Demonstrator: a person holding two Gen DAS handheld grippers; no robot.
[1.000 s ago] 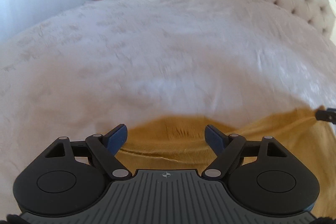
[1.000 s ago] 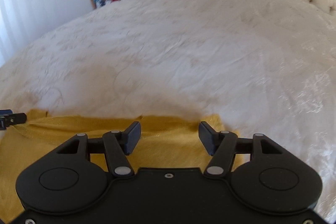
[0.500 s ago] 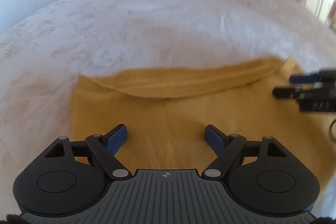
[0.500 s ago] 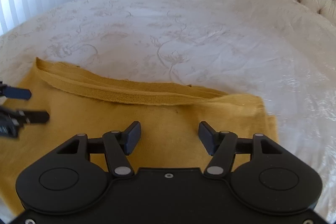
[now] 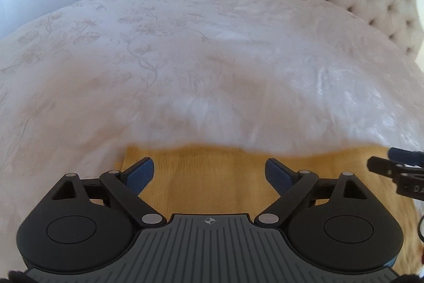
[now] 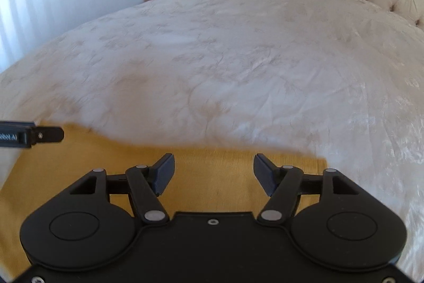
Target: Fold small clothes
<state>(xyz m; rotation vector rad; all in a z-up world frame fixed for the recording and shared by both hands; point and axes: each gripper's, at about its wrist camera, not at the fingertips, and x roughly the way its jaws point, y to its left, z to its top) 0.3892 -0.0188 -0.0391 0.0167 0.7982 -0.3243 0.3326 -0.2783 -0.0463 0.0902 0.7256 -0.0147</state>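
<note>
Mustard knit garment (image 5: 212,177) lies flat on white bed (image 5: 212,57), at near edge, directly under both my grippers. Far edge straight, surface smooth, fine ribbed weave, no bunching visible. Judged stage: at least one fold laid, cloth released; further folds or tidying possibly left, full outline hidden below frame. Left gripper (image 5: 210,173): jaws apart and opening, nothing pinched, cloth beneath only. Right gripper (image 6: 214,171): jaws apart, opening slightly, likewise empty, hovering near garment's right corner.
</note>
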